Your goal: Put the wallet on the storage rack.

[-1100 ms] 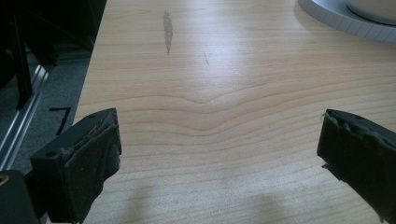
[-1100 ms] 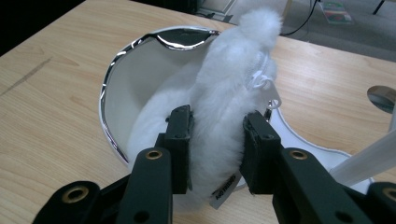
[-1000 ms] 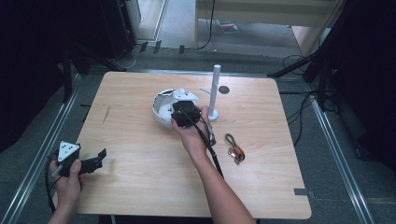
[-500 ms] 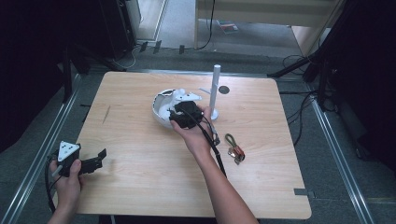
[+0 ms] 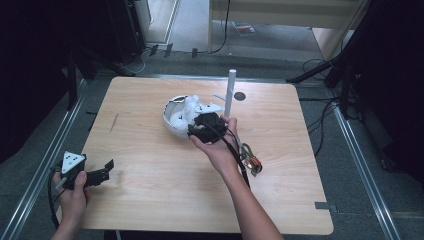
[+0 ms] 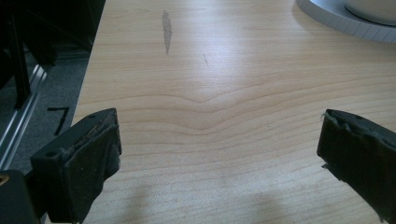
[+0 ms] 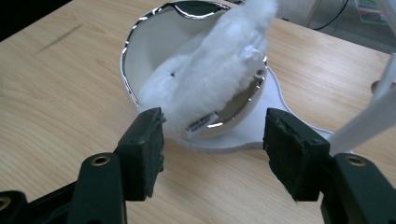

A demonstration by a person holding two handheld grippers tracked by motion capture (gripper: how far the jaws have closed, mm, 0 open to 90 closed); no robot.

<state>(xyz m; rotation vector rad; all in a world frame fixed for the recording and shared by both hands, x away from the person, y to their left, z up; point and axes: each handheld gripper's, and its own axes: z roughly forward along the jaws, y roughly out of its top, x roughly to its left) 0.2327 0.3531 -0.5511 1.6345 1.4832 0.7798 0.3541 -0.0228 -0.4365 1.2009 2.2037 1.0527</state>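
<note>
We see a shiny white bowl [image 5: 176, 120] near the middle of the table [image 5: 150, 200], just left of a white upright post [image 5: 231, 92], resting on a flat white base [image 7: 261, 135]. In the right gripper view the bowl is tipped, its chrome-edged mouth facing up and toward the left of the frame. A wad of white fluffy material [image 7: 210, 77] lies in it, its long axis running from lower left to upper right, the upper end rising over the rim. Our right hand-held gripper [image 7: 212, 140] sits just in front of the bowl; its jaws have just been opening and now stand about half spread, the left pad just beside the fluff's lower end, nothing pinched between them. Our left hand-held gripper [image 5: 95, 175] is at the lower left of the high view, well apart from the bowl, its jaws spread wide over bare wood. A small bundle of cables [image 5: 250, 160] lies right of the right hand.
</note>
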